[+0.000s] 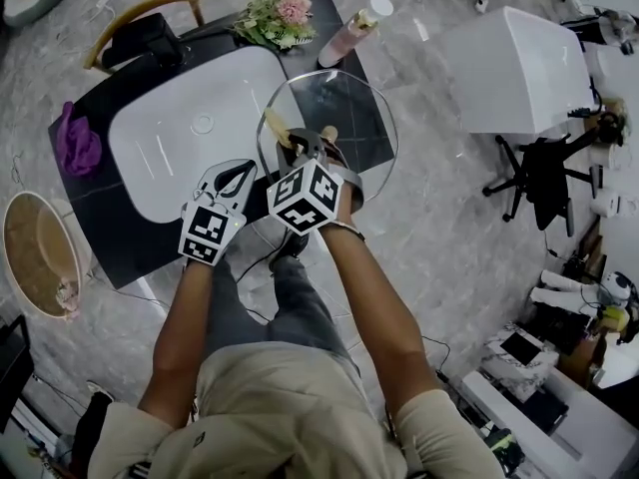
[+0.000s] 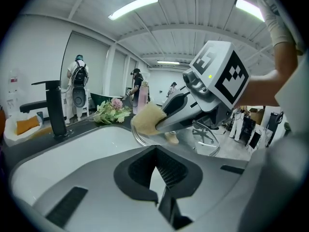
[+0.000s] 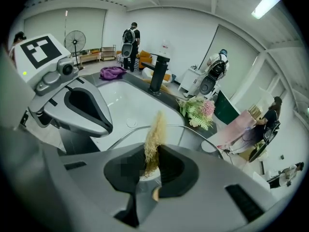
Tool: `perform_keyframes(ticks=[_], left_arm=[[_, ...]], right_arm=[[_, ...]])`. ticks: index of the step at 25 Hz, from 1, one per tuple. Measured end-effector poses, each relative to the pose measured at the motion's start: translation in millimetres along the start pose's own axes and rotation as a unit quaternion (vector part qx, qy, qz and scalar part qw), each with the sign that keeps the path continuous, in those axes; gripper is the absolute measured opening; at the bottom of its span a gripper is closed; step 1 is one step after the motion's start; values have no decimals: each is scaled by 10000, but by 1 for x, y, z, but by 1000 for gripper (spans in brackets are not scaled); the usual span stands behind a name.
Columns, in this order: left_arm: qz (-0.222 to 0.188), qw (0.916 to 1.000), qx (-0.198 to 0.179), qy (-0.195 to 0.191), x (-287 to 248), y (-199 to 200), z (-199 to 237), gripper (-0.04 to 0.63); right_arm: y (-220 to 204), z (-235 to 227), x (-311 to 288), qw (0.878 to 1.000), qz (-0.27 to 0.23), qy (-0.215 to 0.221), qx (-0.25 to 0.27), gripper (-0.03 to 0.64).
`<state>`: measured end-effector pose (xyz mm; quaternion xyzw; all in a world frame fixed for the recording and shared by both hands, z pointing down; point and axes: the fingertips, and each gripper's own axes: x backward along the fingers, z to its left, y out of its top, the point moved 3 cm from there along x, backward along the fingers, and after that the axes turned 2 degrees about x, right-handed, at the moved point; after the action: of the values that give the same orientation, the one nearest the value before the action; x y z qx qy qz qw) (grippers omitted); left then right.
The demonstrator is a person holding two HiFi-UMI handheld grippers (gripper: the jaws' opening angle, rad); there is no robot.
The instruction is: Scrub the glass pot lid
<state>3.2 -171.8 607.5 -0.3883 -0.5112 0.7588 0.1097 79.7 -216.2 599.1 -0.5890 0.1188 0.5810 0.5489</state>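
The round glass pot lid (image 1: 349, 108) with a tan knob (image 1: 328, 134) hangs tilted over the black counter's edge. My left gripper (image 1: 240, 175) sits at the lid's left rim and looks shut on it; in the left gripper view the rim (image 2: 139, 140) runs down into its jaws (image 2: 157, 170). My right gripper (image 1: 300, 146) is shut on a yellowish scrubbing sponge (image 1: 277, 128), pressed against the lid's face. In the right gripper view the sponge (image 3: 155, 134) stands up from the jaws (image 3: 153, 166) before the lid's rim (image 3: 186, 127).
A white basin (image 1: 190, 138) is set in the black counter (image 1: 110, 213) with a black tap (image 3: 158, 74). Flowers (image 1: 280, 13) and a pink bottle (image 1: 349, 33) stand at the back, a purple cloth (image 1: 75, 143) to the left. A round basket (image 1: 35, 252), white box (image 1: 519, 68) and chair (image 1: 544, 173) stand around.
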Motion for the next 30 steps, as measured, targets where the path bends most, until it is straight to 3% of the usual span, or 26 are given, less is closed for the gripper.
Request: perform_keyframes(ticks=[9,13,17,19,30], left_arm=[[26,9999,-7,-117,-17,2,-16,14],[24,9999,18,-106,-22,4,-17,14],[54,10000,6,-64,-25,4,-14,14],[43,10000,15,-54,-27,4,-13,14],[39,10000,-35,-56,-31,9,-11,14]], right_arm=[[-55,-41,2,9994,188,-90,-271,54],[-104,-93,17,9953,531,-576,-567,54],[-148,-147,46,9826,856,-1304,-1010,54],[-160,-159,56,9792,907,-1468,-1067,54],[-160,-147,47,9837,1002,-1307,-723,54]])
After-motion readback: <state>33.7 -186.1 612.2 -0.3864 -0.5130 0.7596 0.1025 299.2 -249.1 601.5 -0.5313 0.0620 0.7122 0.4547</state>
